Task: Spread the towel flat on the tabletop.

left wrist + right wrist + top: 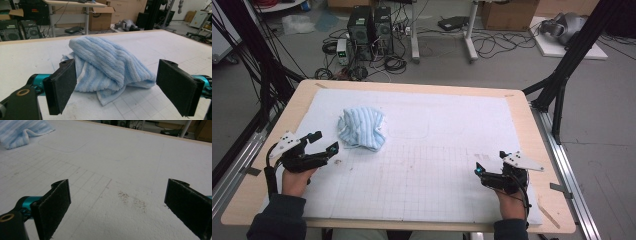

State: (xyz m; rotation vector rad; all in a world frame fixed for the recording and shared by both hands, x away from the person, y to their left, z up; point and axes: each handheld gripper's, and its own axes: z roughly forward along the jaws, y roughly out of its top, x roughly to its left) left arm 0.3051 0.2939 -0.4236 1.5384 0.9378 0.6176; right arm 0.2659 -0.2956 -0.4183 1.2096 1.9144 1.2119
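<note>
A crumpled light-blue striped towel point(361, 128) lies in a heap on the left half of the white gridded mat point(437, 150). My left gripper point(325, 142) hovers just left of it, jaws open and pointed at the heap; in the left gripper view the towel point(110, 70) sits a short way beyond the open gripper point(122, 85), nothing between the pads. My right gripper point(490, 162) is held near the front right of the mat, open and empty. In the right gripper view the open gripper point(120, 207) faces bare mat, with the towel point(22, 131) far off at top left.
The mat covers a wooden table point(532, 125) with black frame posts point(562, 75) at its sides. Computers point(369, 30), cables and boxes lie on the floor beyond the far edge. A faint rounded outline point(409, 122) is drawn on the mat right of the towel.
</note>
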